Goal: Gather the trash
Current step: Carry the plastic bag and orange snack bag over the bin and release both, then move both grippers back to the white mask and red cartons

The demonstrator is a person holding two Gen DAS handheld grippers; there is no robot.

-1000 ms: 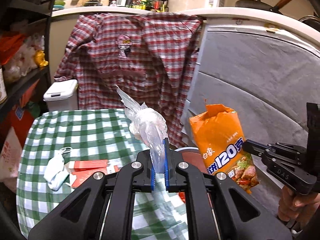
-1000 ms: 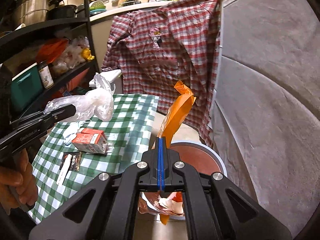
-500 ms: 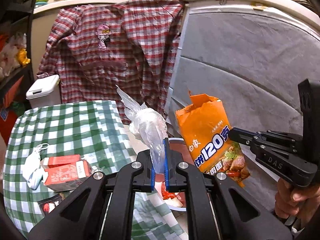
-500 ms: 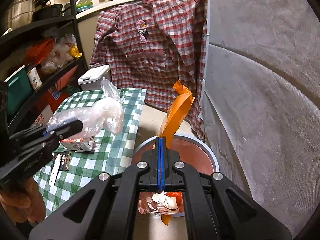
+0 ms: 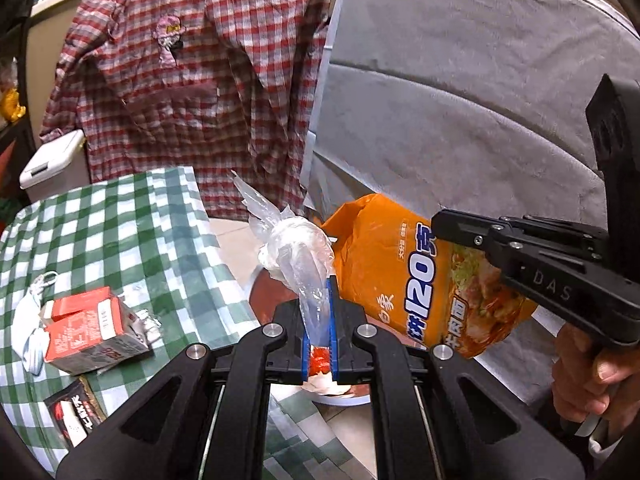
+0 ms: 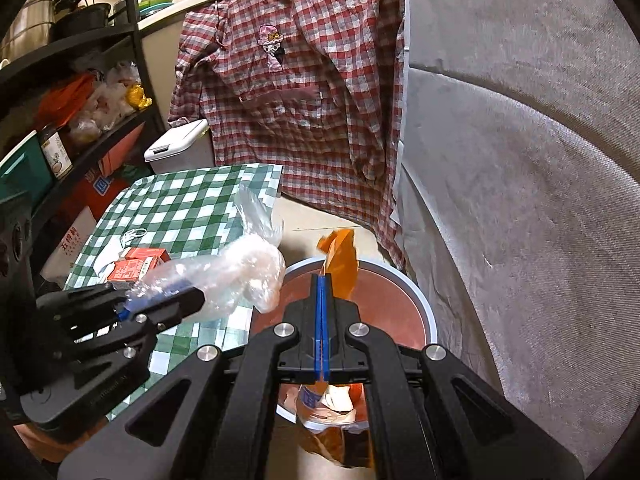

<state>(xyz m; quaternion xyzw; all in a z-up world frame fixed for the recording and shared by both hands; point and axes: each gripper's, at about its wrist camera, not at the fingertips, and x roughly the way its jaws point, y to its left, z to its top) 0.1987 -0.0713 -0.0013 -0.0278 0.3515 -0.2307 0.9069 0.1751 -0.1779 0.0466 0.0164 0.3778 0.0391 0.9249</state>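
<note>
My left gripper (image 5: 319, 312) is shut on a crumpled clear plastic bag (image 5: 294, 246), held over the near rim of the round red trash bin (image 5: 262, 292). My right gripper (image 6: 322, 312) is shut on an orange snack bag (image 6: 340, 260), which hangs over the trash bin (image 6: 384, 304); the snack bag also shows in the left wrist view (image 5: 420, 280). The clear bag also shows in the right wrist view (image 6: 240, 272), left of the bin. Paper scraps lie inside the bin (image 6: 336, 400).
A green checked table (image 5: 100, 232) holds a red and white carton (image 5: 86, 330), a white face mask (image 5: 30, 328) and a dark packet (image 5: 74, 412). A plaid shirt (image 5: 208, 80) hangs behind. A grey covered surface (image 6: 520, 160) stands right. Shelves (image 6: 60, 120) stand left.
Both grippers have moved forward and down to the bin with their bags. The clear bag has come from over the table to the bin's rim. The orange bag has tilted lower.
</note>
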